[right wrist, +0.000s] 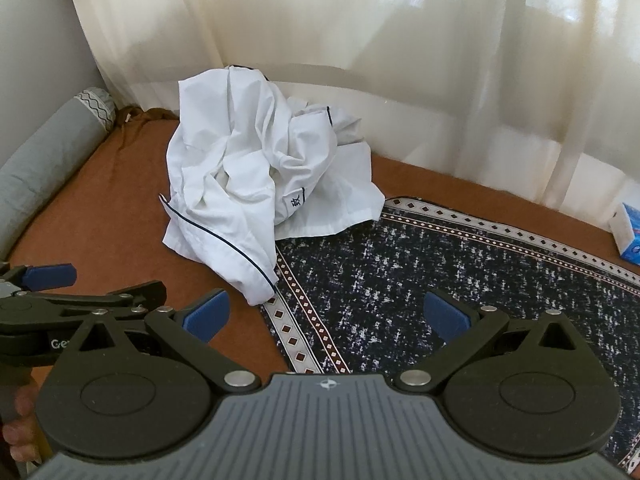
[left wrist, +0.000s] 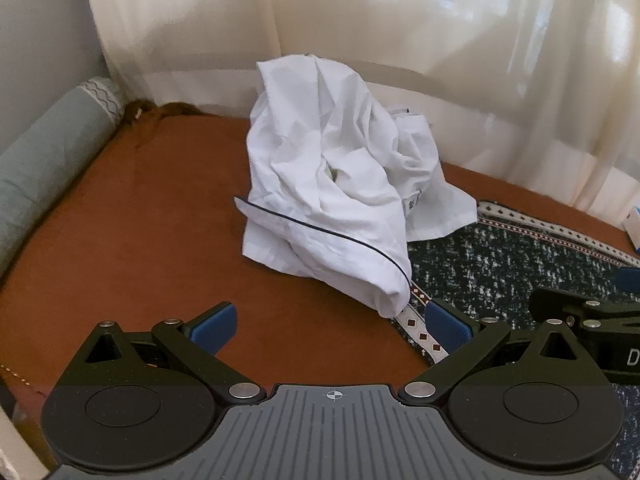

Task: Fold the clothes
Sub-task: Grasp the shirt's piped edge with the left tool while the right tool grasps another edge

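A crumpled white shirt (left wrist: pixel 328 184) with thin dark piping lies heaped on the brown bed cover (left wrist: pixel 140 220), partly over the corner of a dark speckled mat (left wrist: pixel 500 264). It also shows in the right wrist view (right wrist: pixel 248 176), where a small dark embroidered mark is visible. My left gripper (left wrist: pixel 330 330) is open and empty, just short of the shirt's near tip. My right gripper (right wrist: pixel 326 316) is open and empty over the mat (right wrist: pixel 440 272), to the right of the shirt. The left gripper also shows at the left edge of the right wrist view (right wrist: pixel 48 276).
A grey-green bolster (left wrist: pixel 48 160) lies along the left edge against the wall. Cream curtains (left wrist: pixel 400 40) hang behind the bed. A blue and white box (right wrist: pixel 630 232) stands at the far right on the brown cover.
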`<action>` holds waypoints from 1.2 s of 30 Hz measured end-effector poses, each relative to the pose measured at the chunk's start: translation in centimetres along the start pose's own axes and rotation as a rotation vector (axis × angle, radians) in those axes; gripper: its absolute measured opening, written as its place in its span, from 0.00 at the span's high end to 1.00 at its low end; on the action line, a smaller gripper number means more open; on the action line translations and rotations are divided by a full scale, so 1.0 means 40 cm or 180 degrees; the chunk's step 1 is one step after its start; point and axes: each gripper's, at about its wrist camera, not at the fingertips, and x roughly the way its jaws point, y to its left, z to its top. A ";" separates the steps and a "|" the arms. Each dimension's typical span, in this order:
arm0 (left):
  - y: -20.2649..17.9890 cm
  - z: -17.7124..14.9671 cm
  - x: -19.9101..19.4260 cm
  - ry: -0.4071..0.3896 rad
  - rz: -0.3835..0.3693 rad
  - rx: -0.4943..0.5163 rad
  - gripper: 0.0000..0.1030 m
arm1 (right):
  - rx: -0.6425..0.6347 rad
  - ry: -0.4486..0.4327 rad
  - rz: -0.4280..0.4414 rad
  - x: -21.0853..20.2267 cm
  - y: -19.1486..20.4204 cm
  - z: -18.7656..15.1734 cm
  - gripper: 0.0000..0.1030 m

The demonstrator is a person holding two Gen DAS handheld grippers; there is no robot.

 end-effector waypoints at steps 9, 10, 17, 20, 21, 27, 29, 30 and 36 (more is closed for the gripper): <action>0.011 0.009 0.121 0.0160 -0.0103 -0.0011 0.00 | -0.0078 -0.0033 0.0022 0.072 0.000 0.030 0.00; 0.013 0.008 0.137 0.0169 -0.0154 -0.0018 0.00 | -0.0082 -0.0063 0.0013 0.079 -0.002 0.034 0.00; 0.003 0.016 0.261 0.0257 -0.0424 -0.0150 0.00 | -0.0062 -0.0155 -0.0054 0.151 -0.042 0.062 0.00; -0.010 0.026 0.299 0.0318 -0.0575 -0.0275 0.01 | -0.0032 -0.0073 -0.0150 0.185 -0.059 0.063 0.00; -0.015 0.030 0.310 0.0338 -0.0623 -0.0313 0.04 | 0.0002 -0.0040 -0.0177 0.195 -0.066 0.062 0.00; -0.025 0.042 0.354 0.0434 -0.0698 -0.0397 0.27 | 0.0021 0.0034 -0.0255 0.210 -0.084 0.061 0.00; -0.011 0.044 0.366 0.0445 -0.0781 -0.0505 0.47 | -0.0018 0.0014 -0.0261 0.212 -0.085 0.071 0.00; -0.003 0.043 0.373 0.0467 -0.0837 -0.0570 0.65 | -0.0034 -0.0002 -0.0260 0.213 -0.085 0.077 0.00; 0.030 0.044 0.366 0.0390 -0.1025 -0.0680 1.00 | -0.0213 -0.0072 -0.0159 0.241 -0.070 0.114 0.01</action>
